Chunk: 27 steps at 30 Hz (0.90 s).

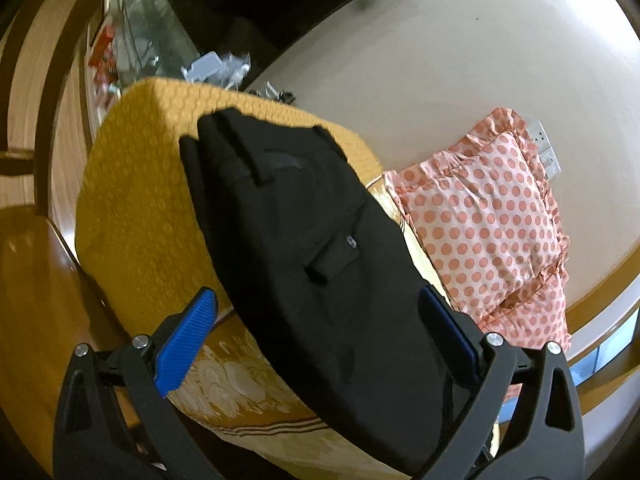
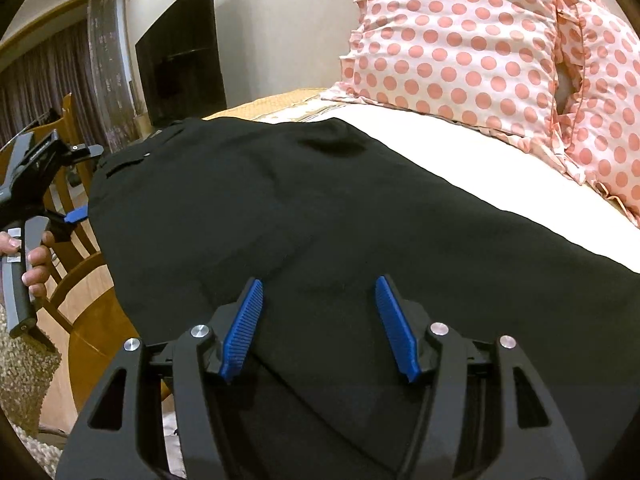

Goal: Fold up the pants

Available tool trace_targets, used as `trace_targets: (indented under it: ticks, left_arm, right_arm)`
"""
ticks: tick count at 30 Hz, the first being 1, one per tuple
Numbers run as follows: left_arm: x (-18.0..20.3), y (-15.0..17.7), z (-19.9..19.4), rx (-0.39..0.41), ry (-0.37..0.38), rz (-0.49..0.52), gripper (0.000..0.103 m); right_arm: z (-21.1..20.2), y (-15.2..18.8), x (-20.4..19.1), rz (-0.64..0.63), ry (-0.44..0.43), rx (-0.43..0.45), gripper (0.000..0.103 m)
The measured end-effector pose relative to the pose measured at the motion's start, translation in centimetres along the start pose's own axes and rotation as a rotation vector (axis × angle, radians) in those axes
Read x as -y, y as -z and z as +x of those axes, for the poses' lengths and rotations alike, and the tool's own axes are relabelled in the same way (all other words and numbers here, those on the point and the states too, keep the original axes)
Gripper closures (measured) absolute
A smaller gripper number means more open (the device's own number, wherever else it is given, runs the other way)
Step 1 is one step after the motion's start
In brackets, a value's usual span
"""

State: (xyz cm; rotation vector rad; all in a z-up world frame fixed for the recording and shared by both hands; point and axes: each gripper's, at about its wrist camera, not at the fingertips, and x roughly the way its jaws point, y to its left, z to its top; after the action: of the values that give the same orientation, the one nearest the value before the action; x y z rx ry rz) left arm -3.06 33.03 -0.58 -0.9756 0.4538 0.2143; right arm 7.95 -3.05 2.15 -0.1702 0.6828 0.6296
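Black pants (image 1: pixel 304 240) lie flat along the bed, waistband and a buttoned back pocket (image 1: pixel 334 258) at the far end. They also fill the right wrist view (image 2: pixel 320 216). My left gripper (image 1: pixel 320 300) is open, its blue pads on either side of the pants' width, holding nothing. My right gripper (image 2: pixel 320 284) is open just above the black cloth, empty. The left gripper also shows at the left edge of the right wrist view (image 2: pixel 76 184), beside the waistband end.
A pink polka-dot pillow (image 1: pixel 488 216) (image 2: pixel 480 48) lies beside the pants by the wall. A mustard blanket (image 1: pixel 136 208) covers the bed's far end. A wooden chair (image 2: pixel 80 264) stands by the bed. A dark TV (image 2: pixel 180 56) and clutter (image 1: pixel 216 68) are behind.
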Motion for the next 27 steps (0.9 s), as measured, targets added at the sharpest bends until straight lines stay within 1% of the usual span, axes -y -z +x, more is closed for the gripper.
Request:
trace_targets:
  ticks: [2,7,9,15,20,21,22,23,24,25,26,27]
  left_arm:
    - [0.4,0.2,0.2,-0.015,0.023,0.004,0.008]
    - [2.7,0.2,-0.8,0.023,0.048,0.083,0.008]
    - [3.0,-0.2,-0.7,0.027,0.052,0.092,0.008]
    - [2.0,-1.8,0.4,0.024,0.018,0.021,0.008]
    - [1.8,-3.2,0.9,0.042,-0.021,0.012,0.008]
    - [1.7,-3.5,1.1,0.042,-0.032,0.002,0.009]
    - [1.6,-3.6,1.3,0.042,-0.035,-0.004,0.011]
    - [1.4,-3.8,1.4,0.040,-0.043,-0.008,0.012]
    - [1.2,-3.8,1.6,0.036,-0.056,-0.014,0.019]
    - [1.0,-3.8,1.9,0.029,-0.078,-0.025,0.029]
    - [0.9,-3.9,1.9,0.035,-0.089,-0.025,0.033]
    - [0.8,-3.9,1.9,0.031,-0.102,-0.029,0.042]
  right_arm:
    - [0.0,0.0,0.0,0.000,-0.002,0.003,0.041]
    - [0.0,0.1,0.1,0.002,-0.006,0.015,0.041]
    - [-0.1,0.1,0.1,0.002,-0.007,0.018,0.041]
    - [-0.2,0.2,0.0,0.004,-0.013,0.028,0.041]
    - [-0.4,0.5,0.1,0.006,-0.022,0.052,0.040]
    - [-0.5,0.6,0.2,0.016,-0.033,0.057,0.037]
    - [-0.8,0.7,0.4,0.035,-0.061,0.065,0.030]
    - [-1.1,0.8,0.6,0.049,-0.084,0.071,0.027]
    - [-1.3,0.9,0.7,0.060,-0.102,0.077,0.023]
    - [-1.8,1.1,0.8,0.067,-0.117,0.086,0.021]
    - [-2.1,1.2,1.0,0.070,-0.123,0.093,0.020]
    - [-2.4,1.3,1.1,0.074,-0.126,0.100,0.019]
